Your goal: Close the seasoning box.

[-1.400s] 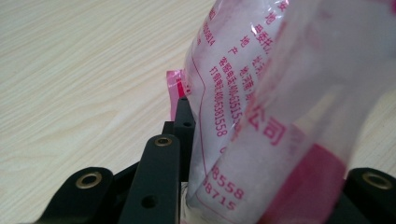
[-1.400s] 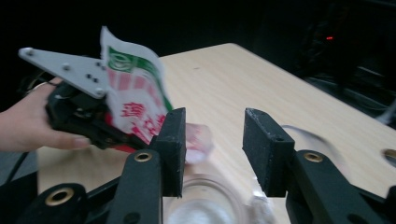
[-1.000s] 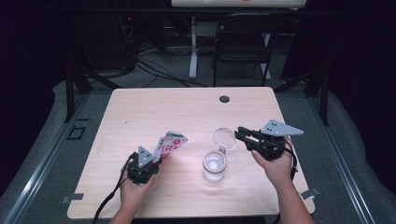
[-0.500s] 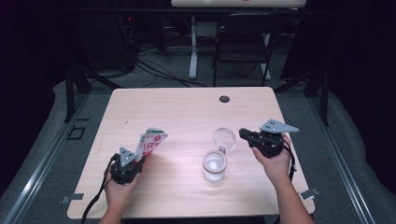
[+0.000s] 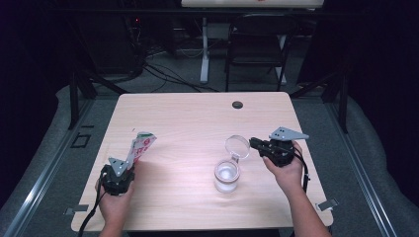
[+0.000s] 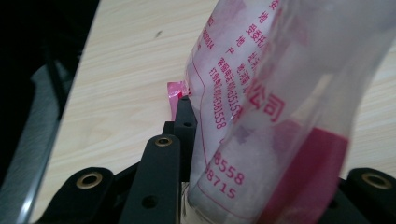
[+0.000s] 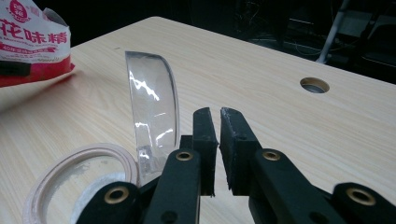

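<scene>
The left gripper (image 5: 129, 162), clamped on the red-printed white plastic seasoning pouch (image 5: 140, 146), has pulled back leftward from the clear hinged-lid glass jar (image 5: 227, 176), suggesting pouring is done, while the right gripper (image 5: 254, 143), nearly closed and empty, waits beside the lid.

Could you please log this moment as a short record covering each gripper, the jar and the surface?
left gripper: shut on packet, red-and-white, held tilted above the table
right gripper: jaws nearly together, nothing between them, beside the lid
jar: clear, upright, open
lid: clear, hinged, flipped up
table: light wood, with a round hole near the far edge
</scene>
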### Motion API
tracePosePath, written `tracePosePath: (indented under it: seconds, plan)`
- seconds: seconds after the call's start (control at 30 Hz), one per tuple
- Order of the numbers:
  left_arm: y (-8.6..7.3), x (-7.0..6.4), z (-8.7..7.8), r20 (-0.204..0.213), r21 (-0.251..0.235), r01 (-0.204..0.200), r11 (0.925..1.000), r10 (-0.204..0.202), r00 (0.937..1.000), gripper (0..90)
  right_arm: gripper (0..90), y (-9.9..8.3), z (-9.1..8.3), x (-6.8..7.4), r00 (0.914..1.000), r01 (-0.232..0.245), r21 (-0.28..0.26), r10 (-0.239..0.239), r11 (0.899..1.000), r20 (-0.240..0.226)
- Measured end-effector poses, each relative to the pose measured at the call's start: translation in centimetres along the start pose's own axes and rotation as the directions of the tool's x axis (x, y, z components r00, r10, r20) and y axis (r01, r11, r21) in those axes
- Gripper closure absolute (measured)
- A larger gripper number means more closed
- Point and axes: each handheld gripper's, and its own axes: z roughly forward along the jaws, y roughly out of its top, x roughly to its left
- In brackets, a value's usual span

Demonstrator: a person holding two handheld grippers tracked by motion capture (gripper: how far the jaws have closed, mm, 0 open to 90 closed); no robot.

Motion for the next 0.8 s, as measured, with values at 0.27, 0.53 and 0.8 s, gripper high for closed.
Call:
tracePosePath:
  seconds: [0.27,0.53,0.8]
  plan:
    - [-0.5,0.1,0.8,-0.039,0.044,-0.026,0.9987,0.028,0.9988,73.0,84.7,-0.1,0.5,0.0,0.9999,-0.002,0.004,0.003,1.0,-0.014]
    - [-0.3,-0.8,0.8,0.043,0.057,-0.125,0.9906,0.122,0.9915,50.4,84.8,-0.1,0.3,0.0,0.9998,-0.004,0.006,0.004,1.0,-0.019]
    - [0.0,-1.3,0.0,0.141,-0.001,-0.107,0.9942,0.106,0.9843,28.2,84.4,-0.1,0.3,0.1,0.9998,-0.003,0.002,0.003,1.0,-0.02]
